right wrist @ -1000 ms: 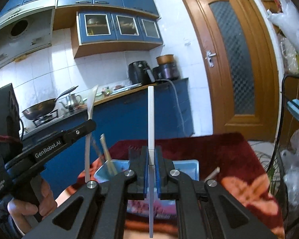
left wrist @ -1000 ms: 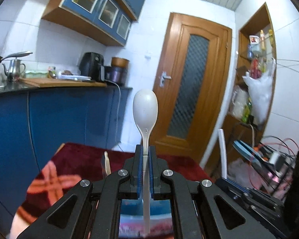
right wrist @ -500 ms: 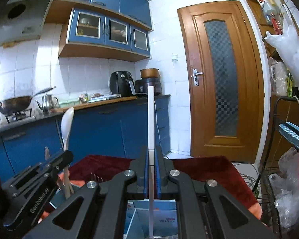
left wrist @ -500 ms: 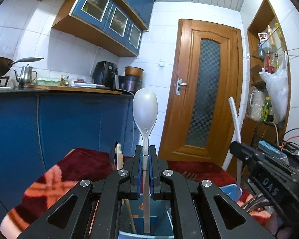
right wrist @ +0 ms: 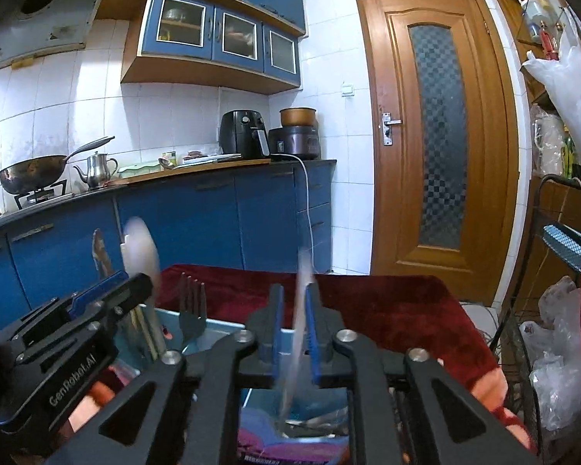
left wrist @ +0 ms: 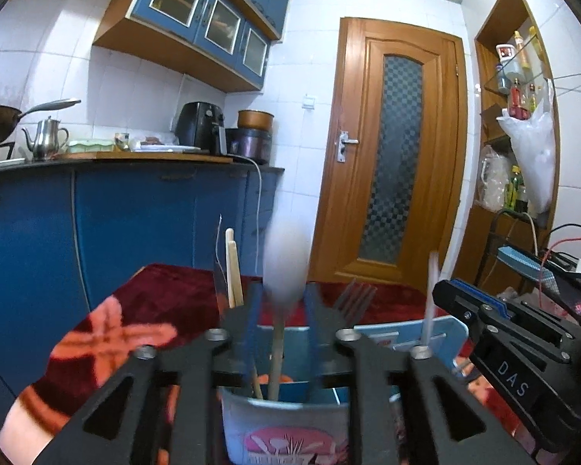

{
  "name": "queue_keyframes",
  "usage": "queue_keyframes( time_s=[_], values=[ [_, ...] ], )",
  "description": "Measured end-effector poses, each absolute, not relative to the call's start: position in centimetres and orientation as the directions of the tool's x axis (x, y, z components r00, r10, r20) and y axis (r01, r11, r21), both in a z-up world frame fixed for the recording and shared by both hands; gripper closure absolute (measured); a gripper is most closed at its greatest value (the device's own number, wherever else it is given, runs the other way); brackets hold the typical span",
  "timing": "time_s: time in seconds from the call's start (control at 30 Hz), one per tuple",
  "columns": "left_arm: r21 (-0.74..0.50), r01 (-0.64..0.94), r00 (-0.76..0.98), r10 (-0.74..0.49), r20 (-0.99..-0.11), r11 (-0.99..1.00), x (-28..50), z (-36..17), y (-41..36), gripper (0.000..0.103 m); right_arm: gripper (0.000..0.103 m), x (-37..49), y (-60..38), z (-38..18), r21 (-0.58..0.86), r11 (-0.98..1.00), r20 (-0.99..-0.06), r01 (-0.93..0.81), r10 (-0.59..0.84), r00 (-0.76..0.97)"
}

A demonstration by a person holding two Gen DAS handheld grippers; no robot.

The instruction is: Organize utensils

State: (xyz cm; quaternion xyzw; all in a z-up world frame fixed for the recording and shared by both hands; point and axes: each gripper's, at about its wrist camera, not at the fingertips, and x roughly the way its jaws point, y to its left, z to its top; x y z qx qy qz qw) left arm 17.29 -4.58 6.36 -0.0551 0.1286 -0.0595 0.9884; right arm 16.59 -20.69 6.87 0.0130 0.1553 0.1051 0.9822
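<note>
Both grippers, left [left wrist: 279, 333] and right [right wrist: 292, 333], jaws just parted to drop white spoon [left wrist: 284, 267] and white stick [right wrist: 300, 310] upright into the near blue holder [left wrist: 286, 418], joining fork [left wrist: 354, 300] there.

**Two utensils lost to blur**

The white spoon [left wrist: 284, 271] between the left gripper [left wrist: 281, 321] jaws is a smear; whether the pads touch it I can't tell. Its lower handle sinks into the blue holder [left wrist: 286, 414], whose base runs off the bottom edge. The white stick [right wrist: 300, 310] in the right gripper [right wrist: 292, 317] is streaked too, its lower end lost behind the black frame. The fork [right wrist: 191, 302] shows only its tines. The red cloth [right wrist: 387, 302] is mostly covered.
</note>
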Motion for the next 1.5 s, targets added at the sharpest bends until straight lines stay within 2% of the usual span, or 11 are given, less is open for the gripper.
queue_keyframes(
  time_s=[0.03, 0.07, 0.27, 0.63, 0.73, 0.83, 0.97, 1.03, 1.2, 1.4, 1.5],
  values=[
    [-0.124, 0.105, 0.959, -0.134, -0.248, 0.987, 17.1, 6.4, -4.5, 0.063, 0.073, 16.4, -20.8, 7.0, 0.068, 0.976, -0.302, -0.209, 0.220, 0.928],
    [-0.123, 0.106, 0.959, -0.134, -0.248, 0.987, 16.8, 6.5, -4.4, 0.062, 0.069, 16.2, -20.9, 7.0, 0.073, 0.976, -0.298, -0.207, 0.219, 0.929],
    [-0.132, 0.109, 0.952, -0.142, -0.272, 0.985, 15.5, 7.4, -3.9, 0.062, 0.068, 14.6, -21.2, 7.9, 0.096, 0.971, -0.274, -0.218, 0.237, 0.932],
    [-0.119, 0.094, 0.931, -0.129, -0.341, 0.988, 11.0, 8.7, -2.5, 0.062, 0.060, 9.1, -21.4, 10.1, 0.120, 0.957, -0.257, -0.264, 0.287, 0.923],
    [-0.113, 0.088, 0.931, -0.122, -0.343, 0.990, 9.2, 9.0, -2.1, 0.053, 0.056, 7.0, -21.6, 10.2, 0.131, 0.953, -0.254, -0.275, 0.300, 0.919],
    [-0.106, 0.087, 0.932, -0.118, -0.343, 0.991, 7.6, 9.2, -1.8, 0.049, 0.051, 5.1, -21.7, 10.0, 0.137, 0.950, -0.253, -0.281, 0.308, 0.917],
    [-0.076, 0.085, 0.930, -0.107, -0.353, 0.993, 5.4, 8.9, -1.8, 0.029, 0.040, 3.2, -21.7, 9.3, 0.135, 0.949, -0.266, -0.286, 0.313, 0.912],
    [-0.068, 0.082, 0.927, -0.101, -0.360, 0.994, 4.5, 8.6, -1.8, 0.025, 0.035, 2.2, -21.8, 8.7, 0.138, 0.949, -0.276, -0.285, 0.313, 0.909],
    [-0.062, 0.081, 0.921, -0.099, -0.376, 0.995, 2.3, 7.4, -1.9, 0.023, 0.015, 0.4, -22.1, 6.9, 0.157, 0.953, -0.299, -0.259, 0.296, 0.907],
    [-0.024, 0.061, 0.922, -0.066, -0.381, 0.998, 1.1, 5.7, -2.2, 0.023, 0.005, -1.0, -22.5, 4.4, 0.145, 0.963, -0.315, -0.229, 0.264, 0.912],
    [-0.020, 0.048, 0.918, -0.052, -0.393, 0.999, 1.0, 4.5, -2.3, 0.023, 0.005, -1.6, -22.6, 3.0, 0.130, 0.968, -0.314, -0.216, 0.247, 0.917]
  ],
)
